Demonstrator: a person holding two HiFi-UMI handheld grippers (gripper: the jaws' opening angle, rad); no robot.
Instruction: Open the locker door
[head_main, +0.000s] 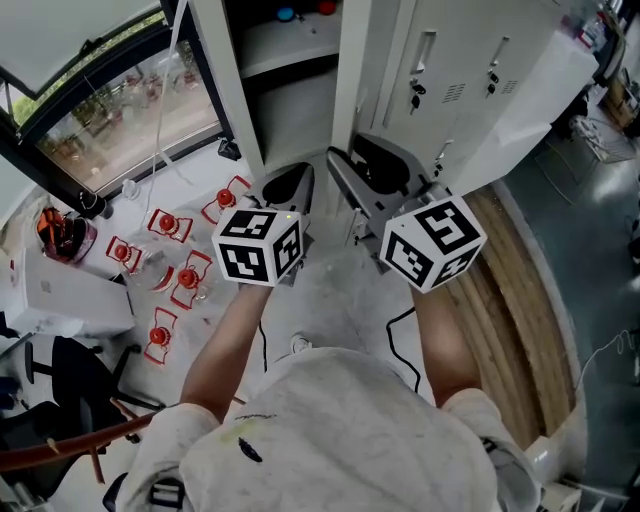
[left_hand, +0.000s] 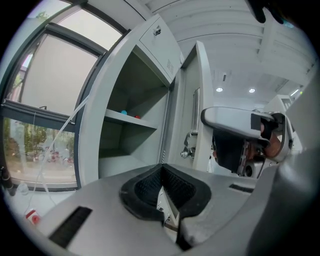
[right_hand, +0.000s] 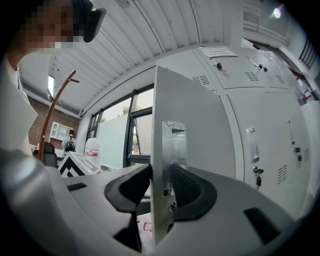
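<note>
The grey locker (head_main: 290, 70) stands open, with a shelf inside it. Its door (head_main: 362, 70) is swung out towards me and shows nearly edge-on in the head view. My right gripper (head_main: 357, 160) has that door's free edge (right_hand: 160, 150) between its jaws. Both black pads (right_hand: 187, 187) press on the sheet just below the recessed handle (right_hand: 173, 142), so it is shut on the door. My left gripper (head_main: 290, 187) hovers in front of the open compartment (left_hand: 130, 145), apart from the door. Its pads (left_hand: 150, 187) meet at the tip with nothing held.
Closed lockers (head_main: 450, 60) with keys stand to the right of the door, and a plain white panel (head_main: 530, 100) slants out below them. Several red-and-white items (head_main: 170, 270) lie on the floor at left under a window (head_main: 120, 110). A black chair (head_main: 60, 385) stands near left.
</note>
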